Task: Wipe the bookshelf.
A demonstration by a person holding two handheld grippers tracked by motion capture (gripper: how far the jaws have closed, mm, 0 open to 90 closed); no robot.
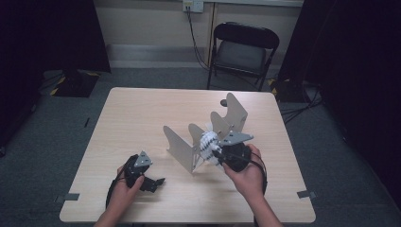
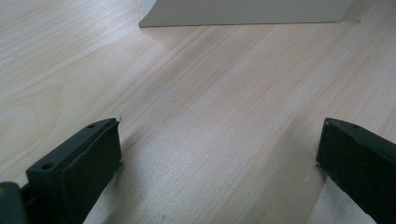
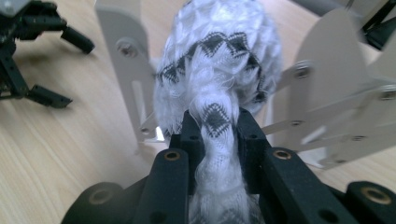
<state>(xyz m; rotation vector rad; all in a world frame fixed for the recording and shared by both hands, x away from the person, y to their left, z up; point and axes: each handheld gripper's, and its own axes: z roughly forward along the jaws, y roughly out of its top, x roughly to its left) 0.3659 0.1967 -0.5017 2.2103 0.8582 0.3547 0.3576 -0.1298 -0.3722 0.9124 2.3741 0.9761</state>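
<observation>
White and grey knit fabric with a black zigzag pattern, most likely a rolled sock, is the thing in work. It sits among the upright plates of a beige slotted rack near the middle of the wooden table, and the right gripper holds a fold of it, both jaws pressed on the cloth.

I judge that the step in hand is the carrying of the sock at the rack, either lifting it out of a slot or bringing it into one; the pictures alone do not decide which. The next move needs a firm grip and a straight path between the plates, because loose knit could catch on a plate edge or on a screw.

At about 8 o'clock from the rack, the left gripper rests low on the table, its jaws wide apart with nothing between them.

From the high view I get the whole layout, including a black folding chair at 12 o'clock beyond the table. Pattern and grip become clear in the right gripper view. Bare wood grain and one corner of the rack base appear in the left gripper view.
</observation>
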